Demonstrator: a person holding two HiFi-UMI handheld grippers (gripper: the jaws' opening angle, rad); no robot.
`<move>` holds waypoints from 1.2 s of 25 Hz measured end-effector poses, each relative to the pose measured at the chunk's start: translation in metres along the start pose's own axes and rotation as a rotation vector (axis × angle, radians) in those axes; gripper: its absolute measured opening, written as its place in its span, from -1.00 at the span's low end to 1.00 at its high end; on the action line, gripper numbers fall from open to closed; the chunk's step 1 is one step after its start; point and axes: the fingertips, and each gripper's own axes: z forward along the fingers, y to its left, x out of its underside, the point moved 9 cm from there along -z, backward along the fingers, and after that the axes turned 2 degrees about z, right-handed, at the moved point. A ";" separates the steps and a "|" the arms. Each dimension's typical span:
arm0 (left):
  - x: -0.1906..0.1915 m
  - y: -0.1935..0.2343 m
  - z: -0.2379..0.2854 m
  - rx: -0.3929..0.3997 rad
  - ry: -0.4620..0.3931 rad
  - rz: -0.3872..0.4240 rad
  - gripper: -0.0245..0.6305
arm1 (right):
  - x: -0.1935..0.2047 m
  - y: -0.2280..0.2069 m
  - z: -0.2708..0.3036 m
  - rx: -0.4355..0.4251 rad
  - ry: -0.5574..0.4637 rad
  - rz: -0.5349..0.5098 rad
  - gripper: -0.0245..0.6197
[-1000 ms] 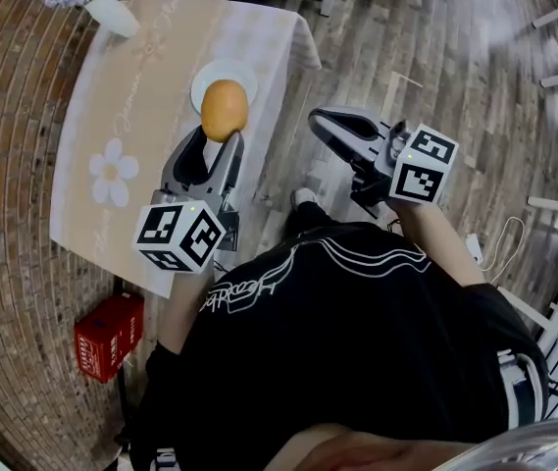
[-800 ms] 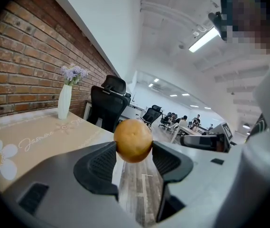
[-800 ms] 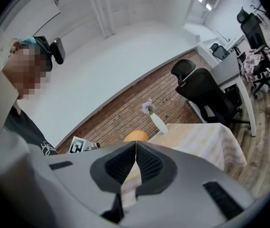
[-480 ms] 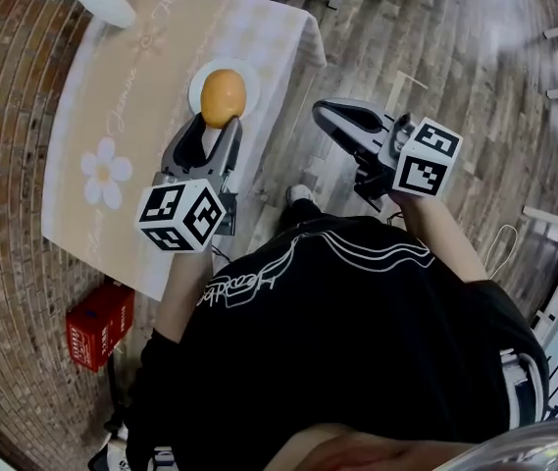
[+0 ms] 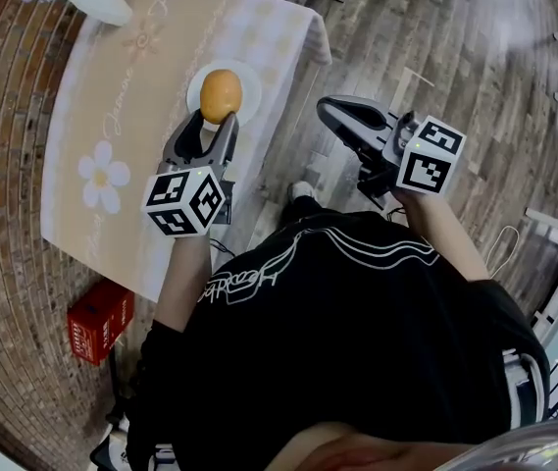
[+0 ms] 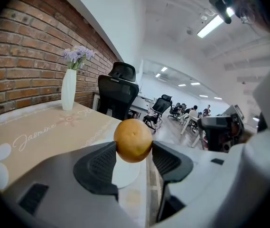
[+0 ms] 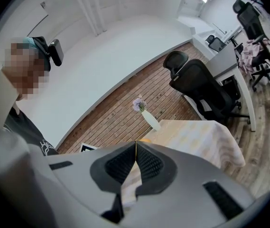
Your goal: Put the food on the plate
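An orange (image 5: 221, 95) is clamped between the jaws of my left gripper (image 5: 211, 123), held just above a small white plate (image 5: 248, 83) near the table's right edge. In the left gripper view the orange (image 6: 133, 140) sits pinched at the jaw tips of that gripper (image 6: 134, 152), with the plate (image 6: 126, 171) showing below and behind it. My right gripper (image 5: 329, 112) hangs to the right of the table, over the wooden floor, with nothing in it. Its jaws (image 7: 135, 155) meet at the tips in the right gripper view.
The table (image 5: 112, 96) carries a beige cloth with a flower print. A white vase (image 5: 97, 3) of purple flowers stands at its far left corner. A red box (image 5: 100, 322) sits on the floor at lower left. Office chairs (image 6: 118, 94) stand beyond the table.
My left gripper has carried the orange forward and down, from in front of the plate to just over its centre. The right gripper has drifted slightly to the right.
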 end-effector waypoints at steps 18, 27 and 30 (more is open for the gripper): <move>0.042 0.023 0.042 -0.079 0.115 0.075 -0.21 | 0.014 -0.030 0.006 0.029 0.052 0.052 -0.93; 0.046 0.024 0.046 -0.090 0.111 0.087 -0.20 | 0.015 -0.032 0.011 0.023 0.064 0.052 -0.93; 0.047 0.023 0.046 -0.089 0.109 0.094 -0.20 | 0.016 -0.030 0.013 0.018 0.068 0.052 -0.93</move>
